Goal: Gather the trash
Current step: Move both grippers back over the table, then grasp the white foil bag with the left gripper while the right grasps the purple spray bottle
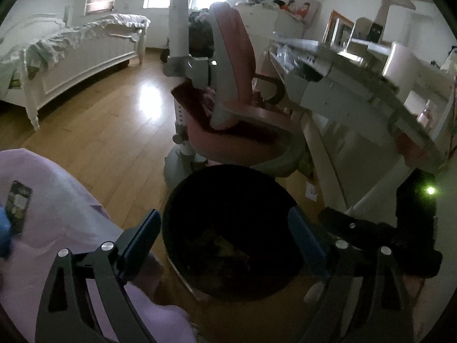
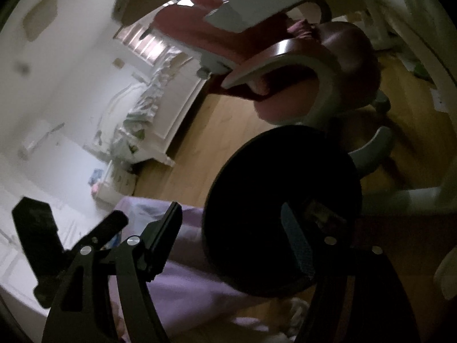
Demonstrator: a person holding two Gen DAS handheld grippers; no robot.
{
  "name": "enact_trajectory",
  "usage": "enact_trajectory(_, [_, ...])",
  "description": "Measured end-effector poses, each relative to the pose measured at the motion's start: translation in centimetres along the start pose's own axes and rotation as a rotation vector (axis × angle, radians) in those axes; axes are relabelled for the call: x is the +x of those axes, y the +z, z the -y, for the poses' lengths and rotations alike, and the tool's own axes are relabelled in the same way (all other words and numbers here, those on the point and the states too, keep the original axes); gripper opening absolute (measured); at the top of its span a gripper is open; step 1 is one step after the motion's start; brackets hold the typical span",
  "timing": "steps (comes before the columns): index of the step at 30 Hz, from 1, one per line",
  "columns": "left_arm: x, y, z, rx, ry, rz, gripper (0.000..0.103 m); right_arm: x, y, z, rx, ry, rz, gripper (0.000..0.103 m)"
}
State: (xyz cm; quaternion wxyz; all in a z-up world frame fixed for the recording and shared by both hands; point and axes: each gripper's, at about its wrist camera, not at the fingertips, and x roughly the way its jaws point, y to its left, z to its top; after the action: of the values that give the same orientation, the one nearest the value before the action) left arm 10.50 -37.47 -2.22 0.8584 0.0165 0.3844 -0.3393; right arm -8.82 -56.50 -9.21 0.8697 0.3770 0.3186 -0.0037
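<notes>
- While both grippers hang over the black bin [image 1: 228, 228], the wood floor [image 1: 100, 131] to its left lies open up to the white bed [image 1: 71, 65]; a pink chair [image 1: 237, 108] stands just behind the bin, a white desk [image 1: 357, 91] to the right of it.
- Lilac cloth [image 1: 57, 228] crowds the bin's near-left rim; its lower part is cut off by the frame.
- Left gripper [image 1: 225, 243]: jaws spread wide, nothing pinched, bin mouth seen between them.
- Right gripper [image 2: 231, 234]: jaws apart, nothing clearly pressed between the pads; its right finger sits over the bin's dark inside.
- Right wrist view is dim and blurred; the bin interior is near black there, with a small brownish scrap [image 2: 320, 211] just beside the right finger, contact unclear.
- Bin contents in the left view: a dark heap of brown-yellow trash [image 1: 225, 245] at the bottom, single pieces hard to make out.
- A small dark packet [image 1: 18, 203] lies on the lilac cloth, outside the bin; a blue shape beside it is cut off at the frame edge.
</notes>
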Motion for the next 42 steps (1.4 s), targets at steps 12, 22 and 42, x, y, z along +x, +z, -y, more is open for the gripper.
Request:
enact_trajectory(12, [-11.2, -3.6, -9.8, -0.153, 0.171, 0.102, 0.097, 3.2, -3.6, -10.5, -0.201, 0.065, -0.117, 0.072])
enact_trajectory(22, [-19.1, -9.7, -23.7, -0.237, 0.368, 0.027, 0.097, 8.2, -8.4, -23.7, -0.472, 0.190, -0.277, 0.072])
enact_trajectory(42, [-17.5, -11.3, -31.7, -0.190, 0.243, -0.124, 0.098, 22.1, -16.8, -43.2, -0.881, 0.222, -0.497, 0.069])
